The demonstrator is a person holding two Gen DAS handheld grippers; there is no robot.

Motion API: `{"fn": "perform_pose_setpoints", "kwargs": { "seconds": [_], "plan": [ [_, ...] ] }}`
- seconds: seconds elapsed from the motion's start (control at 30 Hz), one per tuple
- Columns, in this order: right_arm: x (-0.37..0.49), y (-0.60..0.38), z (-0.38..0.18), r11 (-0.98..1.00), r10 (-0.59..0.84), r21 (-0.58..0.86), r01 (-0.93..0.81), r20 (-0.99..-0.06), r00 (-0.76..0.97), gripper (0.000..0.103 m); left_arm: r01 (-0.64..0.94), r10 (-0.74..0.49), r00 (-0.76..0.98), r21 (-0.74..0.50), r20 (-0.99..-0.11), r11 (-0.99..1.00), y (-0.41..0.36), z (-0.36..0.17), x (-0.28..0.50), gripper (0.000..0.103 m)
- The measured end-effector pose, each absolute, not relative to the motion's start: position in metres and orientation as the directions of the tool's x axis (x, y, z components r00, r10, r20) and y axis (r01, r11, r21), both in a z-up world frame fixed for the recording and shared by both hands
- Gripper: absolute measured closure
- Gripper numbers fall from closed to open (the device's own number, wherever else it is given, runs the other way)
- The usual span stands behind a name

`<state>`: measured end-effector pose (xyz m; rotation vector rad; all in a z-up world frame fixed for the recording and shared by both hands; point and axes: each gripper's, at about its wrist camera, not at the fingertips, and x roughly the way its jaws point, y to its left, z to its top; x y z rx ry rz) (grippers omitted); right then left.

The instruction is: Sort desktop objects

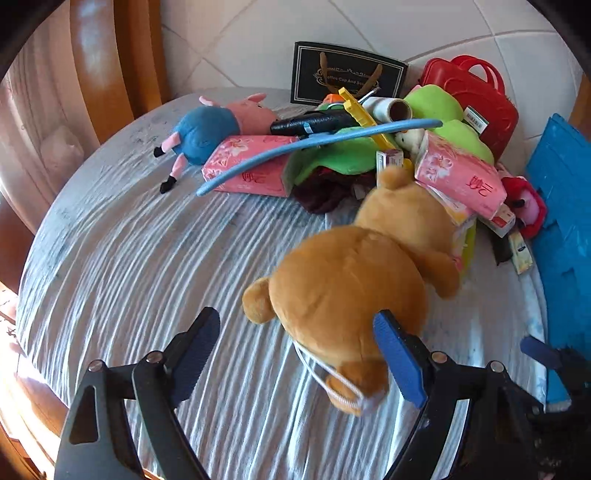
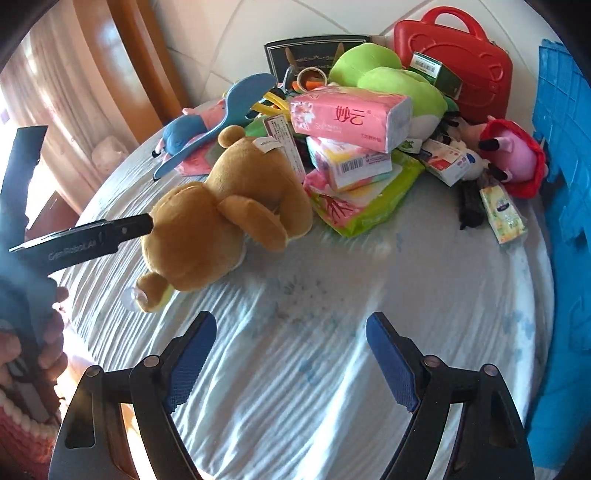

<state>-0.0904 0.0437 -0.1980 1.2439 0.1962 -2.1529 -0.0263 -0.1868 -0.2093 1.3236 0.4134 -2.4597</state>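
**A:** Which step is this, do you think?

**B:** Early in the sort, I'd judge. Most things lie heaped at the far right of the table [image 2: 332, 369], and the brown plush bear [image 1: 351, 288] has been singled out: it lies at the near edge of the heap, head toward the pile.

**A:** Is it held?

**B:** No. The left gripper [image 1: 295, 350] stands wide open with the bear's rump and foot between its jaws; the pads don't press on it. The right gripper [image 2: 291, 354] is spread wide too, over bare cloth with nothing between its fingers.

**A:** So the next move?

**B:** Probably closing the left on the bear and lifting it clear. It's soft and bulky, so a deep bite on the body should hold better than a pinch on the foot, where a white cord loop [image 1: 340, 387] hangs. A pink tissue pack [image 1: 461, 181] leans near its head and might shift.

**A:** What else is in the heap?

**B:** A blue-bodied pig plush [image 1: 210, 129] at the far left, a blue hanger [image 1: 295, 151] across another pink pack, a green plush [image 2: 388, 77], a red toy case [image 2: 458, 62], a pig plush in a red dress [image 2: 517, 158], and a black gift box [image 1: 343, 74] against the wall.

**A:** And the room?

**B:** A round table under a rumpled, faintly stained white cloth, white tiled wall [image 1: 369, 26] behind, wooden frame [image 1: 92, 55] far left, blue foam mat [image 2: 565, 147] on the right.
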Motion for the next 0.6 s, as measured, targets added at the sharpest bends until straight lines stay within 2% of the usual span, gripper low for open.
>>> {"fn": "perform_pose_setpoints", "kwargs": {
  "seconds": [0.1,0.2,0.3,0.37,0.43,0.53,0.6],
  "plan": [
    [-0.102,0.030,-0.195,-0.784,-0.461,0.182,0.593,-0.811,-0.360,0.018,0.406,-0.093,-0.509,-0.143,-0.856,-0.903,-0.171,-0.225,-0.015,0.017],
    [-0.117,0.017,-0.196,-0.776,-0.465,0.189,0.602,-0.816,-0.343,0.018,0.425,-0.192,-0.453,-0.021,-0.870,-0.905,-0.161,-0.244,-0.031,0.017],
    [-0.130,0.001,-0.196,-0.738,-0.480,0.175,0.651,-0.815,-0.325,0.021,0.444,-0.171,-0.471,-0.065,-0.865,-0.894,-0.171,-0.247,-0.043,0.015],
    [-0.141,-0.010,-0.198,-0.715,-0.491,0.169,0.679,-0.812,-0.315,0.021,0.472,-0.234,-0.478,-0.022,-0.847,-0.882,-0.176,-0.240,-0.048,0.011],
    [-0.154,-0.018,-0.201,-0.691,-0.516,0.192,0.697,-0.806,-0.290,0.021,0.505,-0.310,-0.477,0.032,-0.822,-0.863,-0.188,-0.232,-0.053,0.002],
    [-0.169,-0.029,-0.201,-0.658,-0.542,0.210,0.723,-0.798,-0.262,0.021,0.592,-0.402,-0.457,0.066,-0.794,-0.803,-0.221,-0.216,-0.054,0.000],
    [-0.175,-0.039,-0.201,-0.626,-0.561,0.223,0.747,-0.794,-0.233,0.021,0.653,-0.415,-0.440,0.033,-0.796,-0.756,-0.245,-0.205,-0.051,0.000]
  ]
}}
